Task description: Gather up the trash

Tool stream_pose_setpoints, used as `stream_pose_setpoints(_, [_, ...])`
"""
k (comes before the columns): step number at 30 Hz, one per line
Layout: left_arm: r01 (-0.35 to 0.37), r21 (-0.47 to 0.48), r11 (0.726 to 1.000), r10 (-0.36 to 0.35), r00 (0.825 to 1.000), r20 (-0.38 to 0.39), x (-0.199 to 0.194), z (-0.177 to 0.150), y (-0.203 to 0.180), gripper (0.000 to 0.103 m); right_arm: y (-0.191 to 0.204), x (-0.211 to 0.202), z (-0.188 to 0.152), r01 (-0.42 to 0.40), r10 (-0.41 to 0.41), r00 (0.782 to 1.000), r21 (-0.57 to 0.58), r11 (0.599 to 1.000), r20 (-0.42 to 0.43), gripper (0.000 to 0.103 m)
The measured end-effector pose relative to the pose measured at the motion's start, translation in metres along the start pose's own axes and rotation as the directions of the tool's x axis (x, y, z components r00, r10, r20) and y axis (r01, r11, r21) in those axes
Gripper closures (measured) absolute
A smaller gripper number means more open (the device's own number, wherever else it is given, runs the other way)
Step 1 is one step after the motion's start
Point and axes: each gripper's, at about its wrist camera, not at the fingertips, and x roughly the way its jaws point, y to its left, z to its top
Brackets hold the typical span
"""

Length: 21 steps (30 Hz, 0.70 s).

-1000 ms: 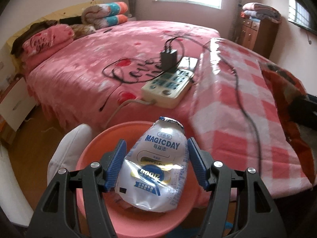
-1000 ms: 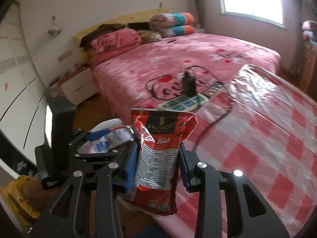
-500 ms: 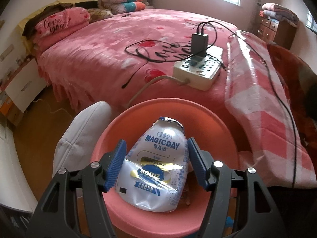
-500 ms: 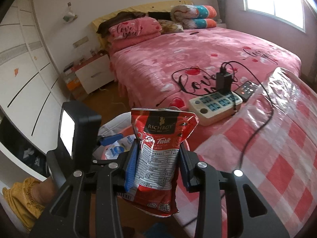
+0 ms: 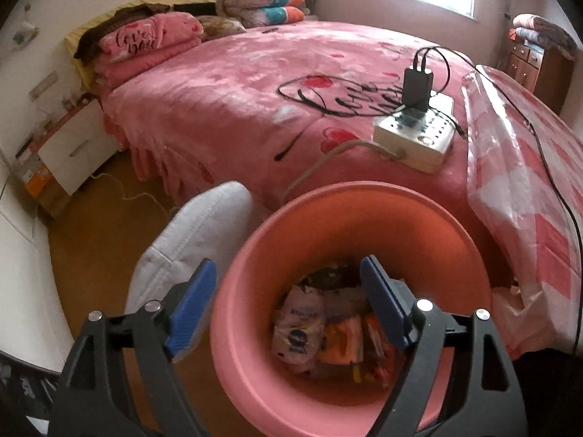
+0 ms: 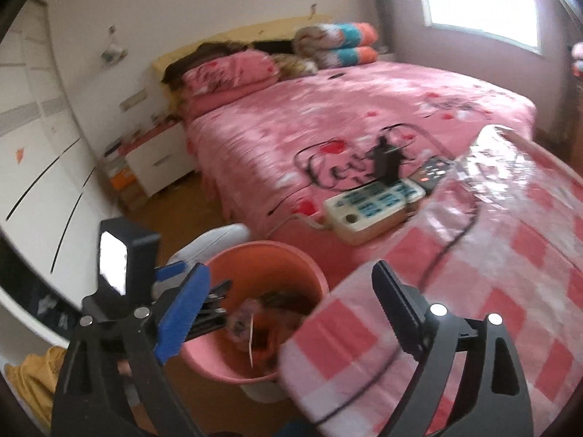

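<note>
With both claws, left and right, having just spread empty, the wrappers lay in the pink bin; lingering low risked knocking its rim

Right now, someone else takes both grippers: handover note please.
Left gripper: jaws have just been opening, nothing between them, over the pink bin.
Right gripper: jaws have just been opening, empty, above the bin's near edge and the checked cloth.
White pouch lies in the bin on other wrappers. The red packet is hard to pick out in the blurred right wrist view.
Done: both pieces released.
Left: no loose trash visible on the bed or cloth; look elsewhere.
</note>
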Motion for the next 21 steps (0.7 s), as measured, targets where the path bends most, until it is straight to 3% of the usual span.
stream_pose_setpoints(10, [0.015, 0.013, 1.000, -0.016, 0.993, 0.118, -0.027, 0.019, -0.011, 0.012, -0.050, -0.033, -0.006, 0.146, -0.154, 0.983, 0.081, 0.986, 0.102, 0.010])
stream_pose_setpoints(21, [0.127, 0.074, 0.989, -0.139, 0.971, 0.194, -0.057, 0.044, -0.066, 0.011, -0.079, -0.058, -0.021, 0.273, -0.285, 0.947, 0.098, 0.957, 0.149, 0.010])
